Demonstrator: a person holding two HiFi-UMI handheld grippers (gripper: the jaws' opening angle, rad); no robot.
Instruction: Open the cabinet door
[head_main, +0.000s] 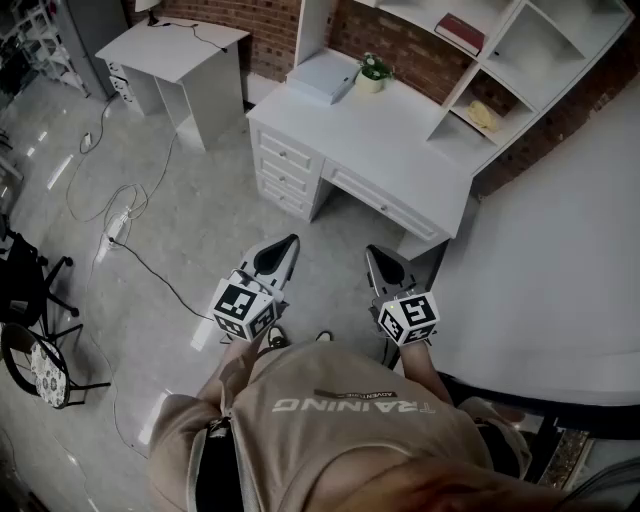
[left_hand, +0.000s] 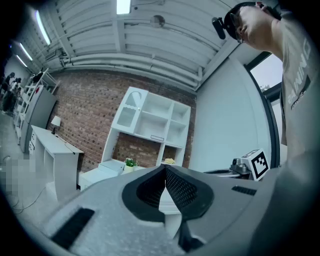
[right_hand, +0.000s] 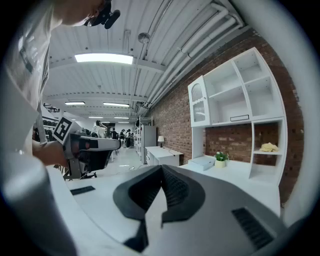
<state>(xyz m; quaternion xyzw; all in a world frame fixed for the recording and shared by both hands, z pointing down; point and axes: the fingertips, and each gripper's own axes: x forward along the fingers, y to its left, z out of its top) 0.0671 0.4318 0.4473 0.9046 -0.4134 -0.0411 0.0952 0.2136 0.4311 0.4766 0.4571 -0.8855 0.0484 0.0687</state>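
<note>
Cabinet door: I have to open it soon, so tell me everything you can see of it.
The cabinet door is a tall white frame with an arched pane, seemingly glass, through which shelves show faintly. It fills the upper left bay of the white hutch on the desk, against the brick wall. It looks shut, flush with the hutch. No handle can be made out, and nothing touches it.
</note>
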